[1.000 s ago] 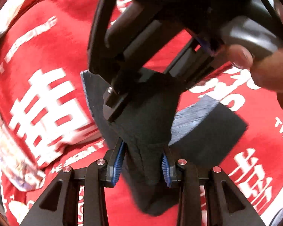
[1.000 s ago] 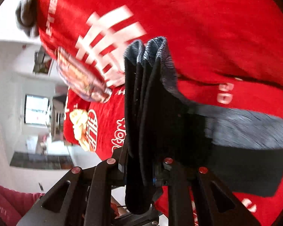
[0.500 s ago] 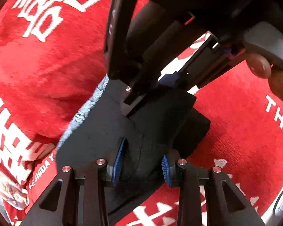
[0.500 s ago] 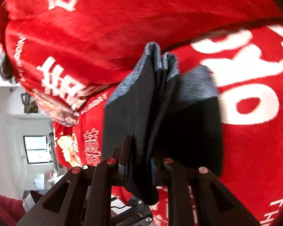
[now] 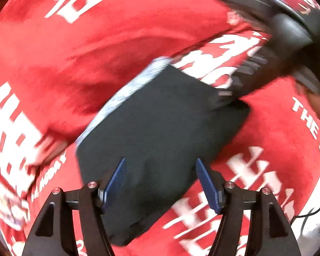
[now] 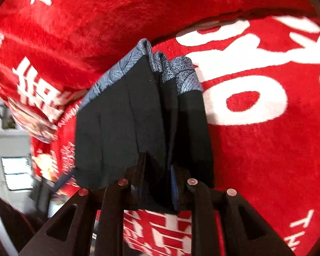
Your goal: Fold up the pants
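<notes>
Item: folded black pants (image 5: 160,128), grey-blue waistband (image 6: 143,64), lying on red printed blanket (image 5: 53,64). Left gripper (image 5: 161,183): spread, released, straddling the near end (long axis runs away up-right). Right gripper (image 6: 157,183): clenched on stacked layers at the far end.

White "THE" printed on red blanket (image 5: 305,117), large white Chinese-style characters, remainder too blurred to read

Motion is smearing the white lettering on the red blanket (image 5: 53,49). The folded pants (image 6: 143,117) are hiding the right gripper (image 6: 157,183) fingertips between their layers.
</notes>
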{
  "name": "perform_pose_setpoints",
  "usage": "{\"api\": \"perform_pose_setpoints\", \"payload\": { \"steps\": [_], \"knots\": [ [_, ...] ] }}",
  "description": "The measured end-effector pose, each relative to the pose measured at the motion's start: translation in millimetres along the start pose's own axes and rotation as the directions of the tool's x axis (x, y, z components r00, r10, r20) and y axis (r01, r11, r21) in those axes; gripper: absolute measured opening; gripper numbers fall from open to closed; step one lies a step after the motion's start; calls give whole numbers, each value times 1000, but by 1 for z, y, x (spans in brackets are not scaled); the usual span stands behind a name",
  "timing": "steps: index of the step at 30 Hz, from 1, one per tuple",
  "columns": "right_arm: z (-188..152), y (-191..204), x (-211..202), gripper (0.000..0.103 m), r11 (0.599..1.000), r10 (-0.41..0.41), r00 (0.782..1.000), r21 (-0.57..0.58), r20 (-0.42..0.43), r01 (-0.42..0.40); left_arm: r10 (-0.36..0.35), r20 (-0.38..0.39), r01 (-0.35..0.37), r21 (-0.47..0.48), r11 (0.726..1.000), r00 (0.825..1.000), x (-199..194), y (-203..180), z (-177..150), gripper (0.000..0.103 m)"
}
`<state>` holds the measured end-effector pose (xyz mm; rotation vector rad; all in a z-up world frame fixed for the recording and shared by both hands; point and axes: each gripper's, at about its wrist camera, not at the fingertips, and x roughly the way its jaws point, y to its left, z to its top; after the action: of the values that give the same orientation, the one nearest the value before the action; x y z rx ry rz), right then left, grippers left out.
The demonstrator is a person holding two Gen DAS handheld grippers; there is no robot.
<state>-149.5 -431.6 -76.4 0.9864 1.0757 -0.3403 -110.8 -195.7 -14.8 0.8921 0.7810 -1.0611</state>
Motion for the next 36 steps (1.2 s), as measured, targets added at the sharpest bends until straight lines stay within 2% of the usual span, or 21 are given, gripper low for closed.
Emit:
{"api": "perform_pose_setpoints", "payload": {
  "steps": [4, 8, 10, 11, 12, 13, 16, 18, 21, 25, 29, 32, 34, 35, 36],
  "knots": [
    [-7, 9, 0, 23, 996, -88, 996, -22, 20, 88, 29, -104, -47, -166, 985, 994, 18, 62, -11, 69],
    [-14, 14, -3, 28, 985, -173, 985, 1, 29, 173, -23, -181, -39, -328, 944, 983, 32, 105, -29, 69],
    [-18, 20, -3, 29, 974, -228, 974, -12, 19, 228, -39, -211, -41, -365, 930, 977, 37, 114, -35, 69],
    [-21, 24, -5, 29, 965, -262, 965, -25, 14, 262, -43, -223, -44, -371, 928, 974, 42, 116, -39, 72],
    [-22, 27, -7, 29, 957, -287, 958, -33, 16, 287, -44, -236, -49, -377, 925, 971, 45, 119, -40, 84],
    [-24, 31, -10, 29, 948, -315, 949, -43, 23, 316, -45, -238, -52, -386, 921, 970, 46, 120, -42, 87],
    [-27, 44, -20, 29, 921, -381, 923, -62, 56, 384, -79, -237, -29, -419, 908, 968, 47, 123, -46, 87],
    [-30, 45, -30, 32, 919, -385, 920, -56, 81, 389, -90, -248, -27, -432, 902, 965, 50, 125, -46, 87],
    [-31, 50, -35, 32, 929, -363, 927, -42, 99, 368, -90, -270, -38, -435, 899, 959, 51, 124, -48, 87],
    [-30, 66, -33, 32, 929, -352, 927, -76, 127, 363, -88, -278, -43, -432, 901, 957, 50, 124, -49, 87],
    [-26, 73, -9, 32, 939, -322, 945, -109, 66, 327, -97, -287, -40, -436, 899, 953, 52, 126, -49, 87],
    [-29, 62, 9, 33, 937, -336, 942, -96, 5, 335, -107, -296, -37, -443, 896, 949, 54, 125, -50, 87],
    [-30, 58, 7, 34, 946, -315, 949, -79, 10, 314, -111, -298, -35, -444, 895, 948, 55, 125, -50, 88],
    [-31, 57, 5, 36, 947, -313, 950, -78, 10, 312, -112, -301, -36, -445, 895, 947, 55, 125, -50, 93],
    [-31, 56, 4, 42, 945, -318, 948, -80, 7, 317, -108, -309, -43, -445, 895, 945, 56, 126, -51, 103]
  ]
}}
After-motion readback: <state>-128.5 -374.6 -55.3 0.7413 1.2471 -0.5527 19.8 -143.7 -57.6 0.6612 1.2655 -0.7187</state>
